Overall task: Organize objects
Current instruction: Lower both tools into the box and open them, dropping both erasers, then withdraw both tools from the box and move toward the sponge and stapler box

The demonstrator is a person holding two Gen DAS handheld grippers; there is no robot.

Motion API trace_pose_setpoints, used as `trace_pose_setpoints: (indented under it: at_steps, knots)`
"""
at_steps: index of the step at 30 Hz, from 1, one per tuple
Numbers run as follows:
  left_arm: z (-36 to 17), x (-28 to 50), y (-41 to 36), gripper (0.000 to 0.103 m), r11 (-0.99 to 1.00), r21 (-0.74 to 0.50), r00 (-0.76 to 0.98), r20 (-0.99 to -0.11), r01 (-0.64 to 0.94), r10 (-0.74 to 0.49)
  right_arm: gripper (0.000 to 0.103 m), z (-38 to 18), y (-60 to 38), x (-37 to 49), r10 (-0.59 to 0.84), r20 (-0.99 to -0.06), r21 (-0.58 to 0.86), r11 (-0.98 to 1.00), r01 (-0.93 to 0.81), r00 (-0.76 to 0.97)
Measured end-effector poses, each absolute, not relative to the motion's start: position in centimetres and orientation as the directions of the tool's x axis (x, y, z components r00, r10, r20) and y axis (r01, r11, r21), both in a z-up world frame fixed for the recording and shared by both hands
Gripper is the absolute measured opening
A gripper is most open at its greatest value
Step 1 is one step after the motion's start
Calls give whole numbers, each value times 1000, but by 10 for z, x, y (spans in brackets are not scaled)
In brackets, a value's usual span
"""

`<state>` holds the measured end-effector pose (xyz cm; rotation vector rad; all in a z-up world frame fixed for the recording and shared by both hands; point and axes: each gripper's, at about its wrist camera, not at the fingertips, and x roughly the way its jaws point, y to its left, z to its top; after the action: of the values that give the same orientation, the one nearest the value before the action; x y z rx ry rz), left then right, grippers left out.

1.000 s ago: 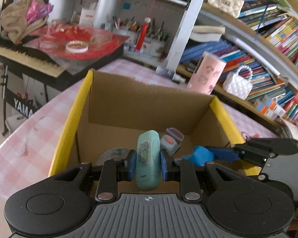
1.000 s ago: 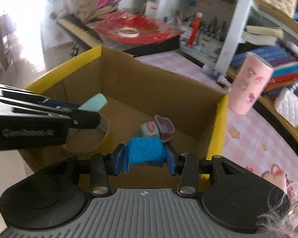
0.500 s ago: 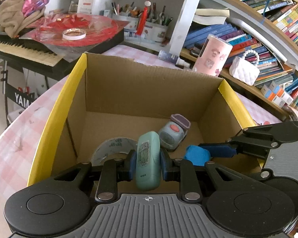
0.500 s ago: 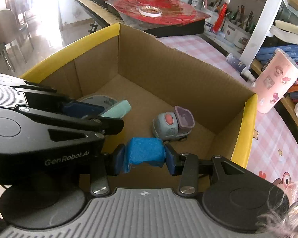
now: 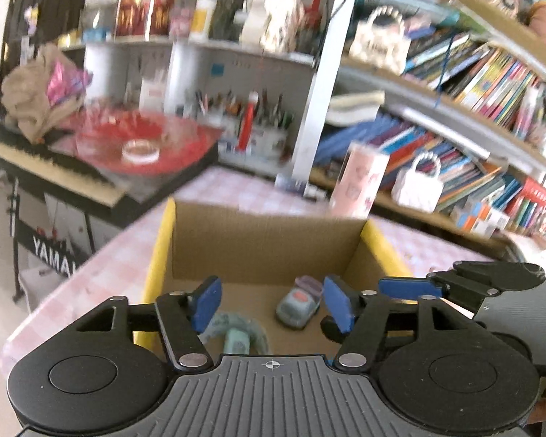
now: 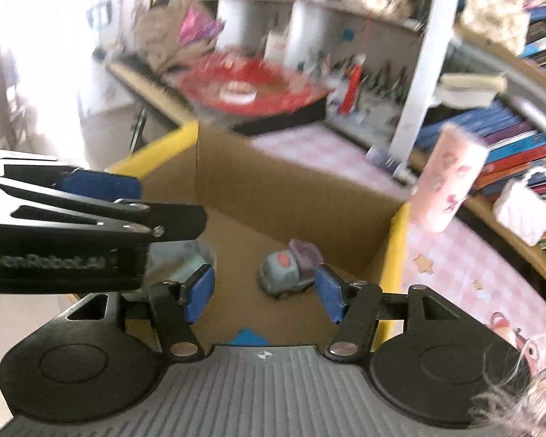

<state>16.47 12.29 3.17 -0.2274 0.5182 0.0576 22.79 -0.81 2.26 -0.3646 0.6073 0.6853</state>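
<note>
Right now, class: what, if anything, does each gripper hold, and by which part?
Nothing is held. The left gripper and right gripper are both opening with empty jaws above the cardboard box.

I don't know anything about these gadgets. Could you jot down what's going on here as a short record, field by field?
Setting: pink checked table beside bookshelves
Container: cardboard box with yellow flap edges, open at the top
In the box: toy car, mint-green item lying on a tape roll, blue block just showing
Left gripper: jaws opening, nothing between them
Right gripper: jaws opening, nothing between them
Beyond the box: pink patterned cup
Image quality: blurred
</note>
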Motion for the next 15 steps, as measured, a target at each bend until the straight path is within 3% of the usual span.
trace_pose_setpoints:
  at_steps: [8,15]
  knots:
    - [46,116,124,71,972,-203,899,-437,-118,18,63,52,-30,178,453,-481,-120,814,-569,751]
    - [41,80,125,73,968,-217,893,-449,-129,18,64,53,-43,142,412,-445,-122,852,-509,795]
